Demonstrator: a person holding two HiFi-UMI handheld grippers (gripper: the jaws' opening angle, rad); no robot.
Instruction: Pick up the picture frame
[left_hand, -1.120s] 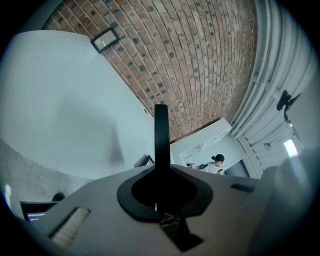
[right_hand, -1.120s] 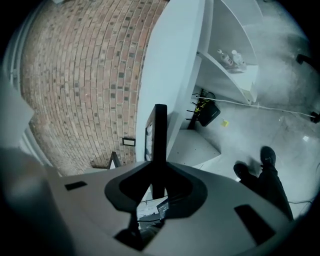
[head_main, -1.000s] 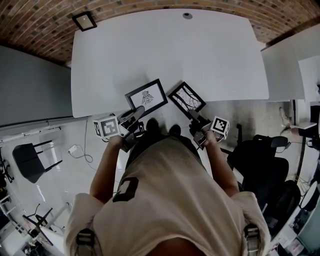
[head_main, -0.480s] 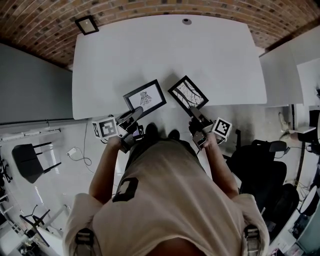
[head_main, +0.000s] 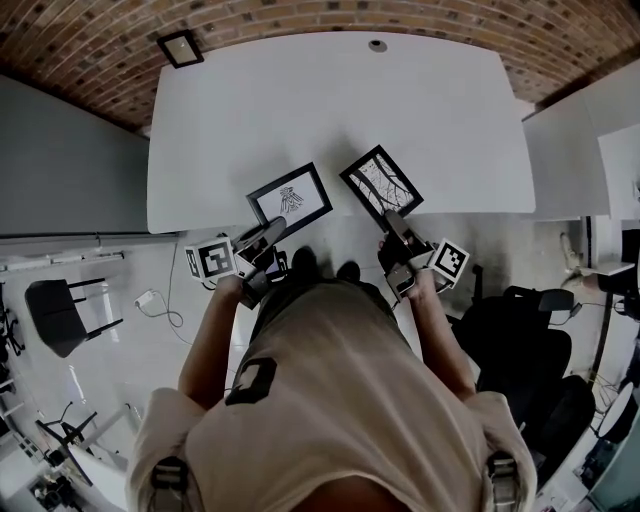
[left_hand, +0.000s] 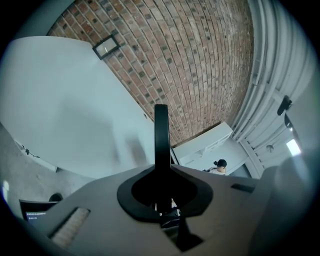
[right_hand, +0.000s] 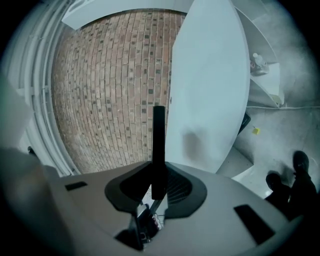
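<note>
The left claw is clamped on the near edge of the left picture frame. That frame sits at the near edge of the white surface, with its drawing facing up. In the left gripper view the frame shows edge-on as a thin dark bar rising from between the jaws, which are closed narrowly on it. The right claw likewise grips the near corner of the right picture frame, which is turned diagonally just beside the left one, the two not touching. In the right gripper view that frame is again a dark edge-on strip pinched between the jaws, and it looks to be held clear of the surface, with the brick wall behind it. A black chair stands at the right, near the person's arm.
</note>
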